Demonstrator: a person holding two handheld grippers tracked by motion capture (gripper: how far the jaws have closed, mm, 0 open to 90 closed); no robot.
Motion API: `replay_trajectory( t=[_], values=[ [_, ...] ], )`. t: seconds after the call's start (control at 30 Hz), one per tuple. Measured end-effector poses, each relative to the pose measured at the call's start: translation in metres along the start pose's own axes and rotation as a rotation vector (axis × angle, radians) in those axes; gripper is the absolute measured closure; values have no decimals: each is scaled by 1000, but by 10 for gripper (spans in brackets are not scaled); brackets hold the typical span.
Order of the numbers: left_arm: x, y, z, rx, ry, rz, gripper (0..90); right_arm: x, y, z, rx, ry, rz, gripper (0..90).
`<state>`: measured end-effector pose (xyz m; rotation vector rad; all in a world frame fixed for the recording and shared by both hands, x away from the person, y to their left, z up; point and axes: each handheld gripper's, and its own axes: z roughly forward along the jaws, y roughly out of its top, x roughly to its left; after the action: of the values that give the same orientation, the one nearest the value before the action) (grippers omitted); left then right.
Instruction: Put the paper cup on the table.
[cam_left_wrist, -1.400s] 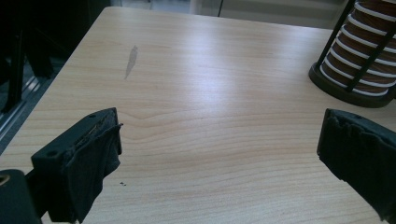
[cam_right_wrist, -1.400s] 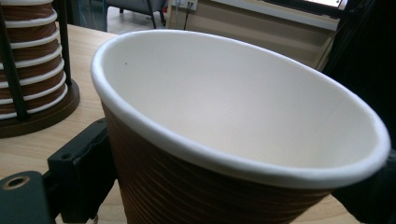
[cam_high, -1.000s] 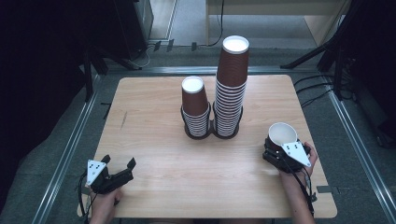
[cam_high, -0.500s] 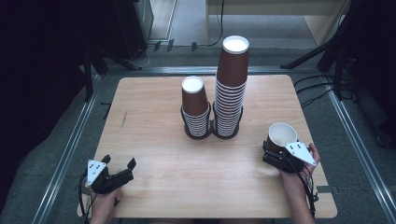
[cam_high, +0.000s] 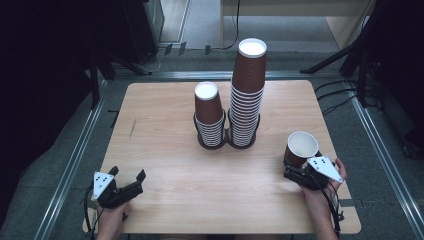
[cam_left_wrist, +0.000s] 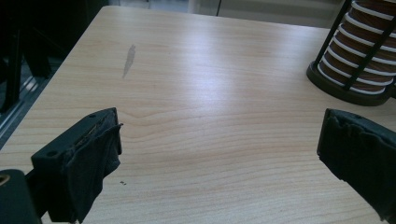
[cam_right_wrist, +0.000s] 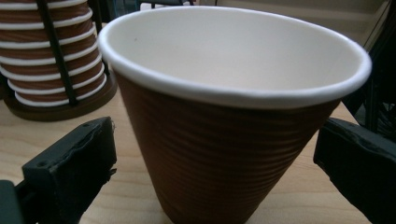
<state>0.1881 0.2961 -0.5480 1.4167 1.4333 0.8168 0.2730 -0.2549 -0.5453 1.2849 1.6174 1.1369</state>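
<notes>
A brown ribbed paper cup (cam_high: 301, 145) with a white inside stands upright near the table's right edge. My right gripper (cam_high: 295, 169) is open around its lower part. In the right gripper view the cup (cam_right_wrist: 224, 154) sits between the jaws of the right gripper (cam_right_wrist: 215, 140), with a small gap on each side. My left gripper (cam_high: 127, 173) is open over the front left corner, and the left gripper (cam_left_wrist: 222, 126) has only bare wood between its jaws. At mid-table a black wire holder (cam_high: 227, 145) keeps a short cup stack (cam_high: 207, 112) and a tall cup stack (cam_high: 248, 90).
The wooden table (cam_high: 165, 125) has a faint grey mark (cam_left_wrist: 129, 58) on its left part. The holder's base and short stack (cam_left_wrist: 355, 70) lie ahead and right of the left gripper. Metal rails, cables and dark stands surround the table on the floor.
The right gripper has drawn back a little toward the person, and the cup stays standing between its jaws. The left gripper has not moved.
</notes>
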Motion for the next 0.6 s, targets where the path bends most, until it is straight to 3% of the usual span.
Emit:
replay_trajectory(
  t=[0.17,0.6],
  values=[
    [-1,0,-1,0,0,5,1,3,-3,-7,5,6,-31,0],
    [-1,-1,-2,-3,-4,2,1,-2,-9,-22,19,16,-27,0]
  ],
)
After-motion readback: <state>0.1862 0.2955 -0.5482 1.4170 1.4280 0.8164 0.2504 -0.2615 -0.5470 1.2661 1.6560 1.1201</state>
